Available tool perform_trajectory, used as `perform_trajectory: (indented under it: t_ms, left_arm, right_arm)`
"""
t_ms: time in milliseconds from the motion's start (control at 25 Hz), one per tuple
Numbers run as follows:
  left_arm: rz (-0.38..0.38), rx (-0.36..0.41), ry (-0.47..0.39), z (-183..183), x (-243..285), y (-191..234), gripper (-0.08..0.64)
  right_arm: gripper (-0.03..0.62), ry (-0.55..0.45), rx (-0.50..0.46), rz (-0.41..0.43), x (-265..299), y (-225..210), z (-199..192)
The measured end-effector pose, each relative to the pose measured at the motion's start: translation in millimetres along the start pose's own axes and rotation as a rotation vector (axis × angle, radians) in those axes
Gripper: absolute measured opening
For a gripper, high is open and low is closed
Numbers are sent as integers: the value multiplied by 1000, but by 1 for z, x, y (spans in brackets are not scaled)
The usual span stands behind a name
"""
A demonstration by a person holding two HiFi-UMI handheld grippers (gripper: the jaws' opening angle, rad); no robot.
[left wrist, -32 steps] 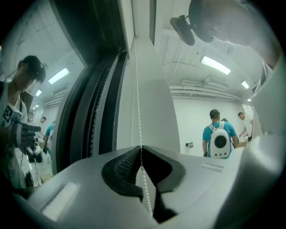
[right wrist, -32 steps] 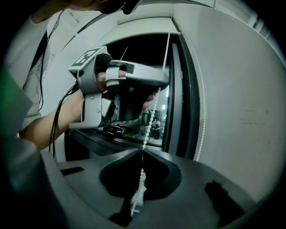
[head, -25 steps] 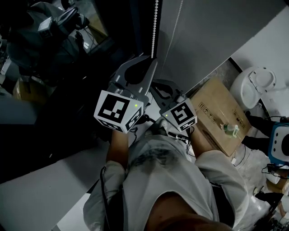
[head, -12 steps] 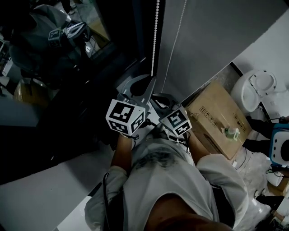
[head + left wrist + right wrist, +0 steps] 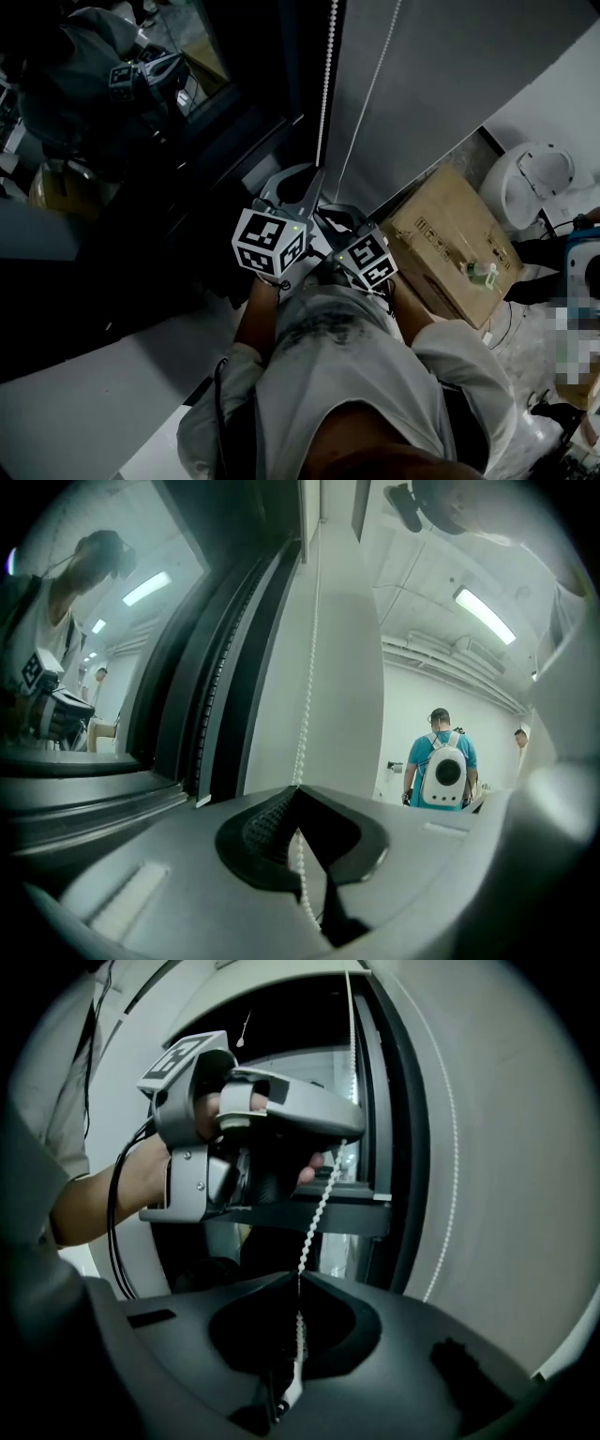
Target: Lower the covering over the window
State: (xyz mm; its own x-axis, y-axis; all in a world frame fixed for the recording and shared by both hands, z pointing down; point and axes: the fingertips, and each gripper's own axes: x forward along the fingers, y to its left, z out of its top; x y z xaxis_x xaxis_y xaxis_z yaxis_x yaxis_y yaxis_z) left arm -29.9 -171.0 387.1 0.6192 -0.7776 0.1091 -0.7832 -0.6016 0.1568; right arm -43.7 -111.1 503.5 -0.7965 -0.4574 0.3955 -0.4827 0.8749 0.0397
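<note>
1. Nearest you, your pale shirt (image 5: 347,375) fills the bottom of the head view, and both forearms reach up from it.
2. Right gripper (image 5: 298,1277): jaws pressed together and pinching the bead chain (image 5: 319,1206). The chain enters at the tips and runs on down between the pads.
3. Left gripper (image 5: 298,789): it sits higher on the same strand. Its jaws are likewise closed on the chain, with beads passing through the nip. Your hand (image 5: 214,1110) wraps its handle. In the head view the two marker cubes sit side by side, close together.
4. Above the left gripper the chain rises straight along the window frame (image 5: 300,84). A second strand (image 5: 372,84) hangs just to its right, ungripped, across a grey sheet (image 5: 459,84).
5. Window pane (image 5: 141,122): it lies left of the chain. It is dark and bare at gripper height, and it reflects you and a gripper.
6. The grey sheet is right of the frame. You cannot tell from here whether it is the covering or a wall.
7. Farther off, a cardboard box (image 5: 455,246) sits low, below the sheet's edge. A person in a teal top with a white backpack (image 5: 442,771) stands well back in the room.
</note>
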Motion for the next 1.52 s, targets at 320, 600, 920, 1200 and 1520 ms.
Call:
perform_trajectory:
  t_ms: [320, 600, 920, 1200, 1520]
  left_arm:
    - [-14, 2, 2, -1, -1, -5, 11]
    - [-33, 6, 4, -2, -2, -14, 11]
    - [-46, 11, 9, -2, -2, -20, 11]
    - [-50, 11, 9, 0, -4, -20, 11]
    - [-34, -6, 89, -46, -2, -13, 11]
  right_arm:
    - [20, -267, 90, -35, -57, -24, 79]
    - [94, -511, 12, -45, -100, -48, 188]
    - [94, -611, -63, -29, -99, -57, 248]
    - [18, -597, -68, -38, -95, -57, 253]
    - [18, -469, -90, -45, -68, -54, 217]
